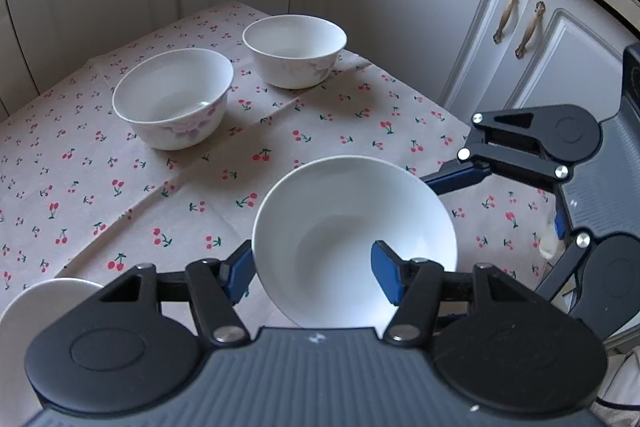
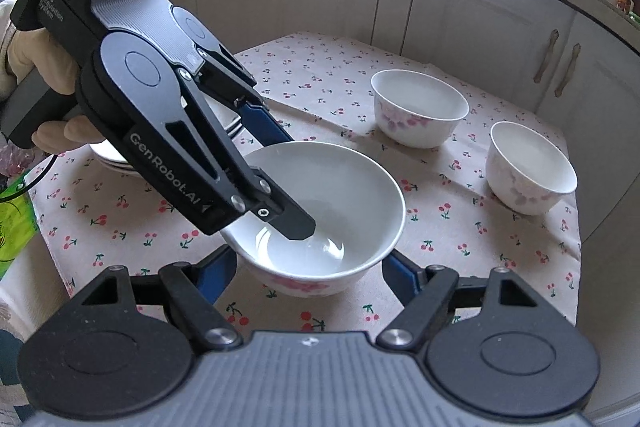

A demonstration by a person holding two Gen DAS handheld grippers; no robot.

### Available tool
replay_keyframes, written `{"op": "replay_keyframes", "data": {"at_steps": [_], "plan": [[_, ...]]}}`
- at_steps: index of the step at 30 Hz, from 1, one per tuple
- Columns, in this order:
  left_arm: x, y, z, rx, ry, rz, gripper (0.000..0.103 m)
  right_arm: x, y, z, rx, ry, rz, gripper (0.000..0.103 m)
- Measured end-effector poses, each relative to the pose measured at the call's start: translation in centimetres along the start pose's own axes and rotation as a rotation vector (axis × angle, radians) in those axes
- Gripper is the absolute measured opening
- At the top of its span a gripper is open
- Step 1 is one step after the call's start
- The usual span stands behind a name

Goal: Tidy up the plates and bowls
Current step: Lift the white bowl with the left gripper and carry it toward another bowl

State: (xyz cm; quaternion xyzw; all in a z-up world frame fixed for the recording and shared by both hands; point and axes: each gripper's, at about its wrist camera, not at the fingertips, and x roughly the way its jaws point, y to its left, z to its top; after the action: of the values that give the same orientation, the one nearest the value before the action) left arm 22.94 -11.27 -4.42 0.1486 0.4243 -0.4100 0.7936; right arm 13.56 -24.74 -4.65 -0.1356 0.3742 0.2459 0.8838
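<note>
A white bowl with pink flowers [image 2: 352,187] is off the cherry-print tablecloth, held between both grippers. My left gripper [image 1: 312,267] is shut on its wall, one finger inside [image 2: 296,223] and one outside the rim. My right gripper [image 2: 308,267] straddles the bowl's lower body, its blue fingers [image 2: 216,275] pressing on both sides. In the left wrist view the same bowl [image 1: 344,211] tilts toward the camera. Two matching bowls stand upright farther back: one nearer [image 1: 172,99] [image 2: 420,111], one by the table's far edge [image 1: 294,51] [image 2: 528,171].
A stack of white plates [image 2: 112,157] [image 1: 24,303] sits at the table's left side, behind the left gripper. A hand [image 2: 28,51] holds that gripper's handle. White cabinet doors [image 1: 400,7] run close around the table. A green packet [image 2: 12,223] lies past the left edge.
</note>
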Motion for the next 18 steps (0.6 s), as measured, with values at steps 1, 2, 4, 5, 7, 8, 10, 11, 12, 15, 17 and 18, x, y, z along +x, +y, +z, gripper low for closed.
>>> {"op": "replay_keyframes", "data": {"at_steps": [1,2,4,5,7,8,10,11,12,15,17,18], "plan": [[0.07,-0.03,0.05,0.001,-0.002,-0.001,0.061,0.14,-0.12,-0.02,0.005,0.001,0.001,0.083],[0.14,-0.06,0.12,0.004,-0.003,-0.001,0.061,0.22,-0.20,-0.04,0.010,0.005,0.001,0.083],[0.34,-0.08,0.22,0.005,0.000,-0.004,0.061,0.36,-0.30,-0.08,0.017,0.012,-0.001,0.084],[0.42,-0.11,0.22,0.005,0.003,-0.006,0.061,0.41,-0.34,-0.13,0.020,0.015,0.000,0.084],[0.58,-0.13,0.18,0.005,0.007,-0.008,0.061,0.51,-0.44,-0.19,0.024,0.019,0.002,0.084],[0.63,-0.13,0.15,0.002,0.008,-0.010,0.061,0.47,-0.49,-0.19,0.027,0.019,0.006,0.083],[0.76,-0.12,0.03,0.002,0.009,-0.014,0.061,0.36,-0.52,-0.14,0.031,0.022,0.012,0.083],[0.77,-0.12,-0.01,0.001,0.008,-0.015,0.062,0.33,-0.53,-0.09,0.030,0.022,0.013,0.084],[0.81,-0.13,-0.04,0.002,0.007,-0.015,0.062,0.33,-0.52,-0.09,0.028,0.021,0.012,0.084],[0.91,-0.18,-0.03,0.004,0.005,-0.017,0.064,0.34,-0.59,-0.05,0.032,0.018,0.014,0.084],[0.96,-0.27,-0.04,0.008,0.001,-0.017,0.066,0.38,-0.66,-0.07,0.040,0.014,0.016,0.084],[0.97,-0.33,-0.03,0.011,-0.002,-0.016,0.066,0.39,-0.71,-0.11,0.046,0.013,0.018,0.084]]}}
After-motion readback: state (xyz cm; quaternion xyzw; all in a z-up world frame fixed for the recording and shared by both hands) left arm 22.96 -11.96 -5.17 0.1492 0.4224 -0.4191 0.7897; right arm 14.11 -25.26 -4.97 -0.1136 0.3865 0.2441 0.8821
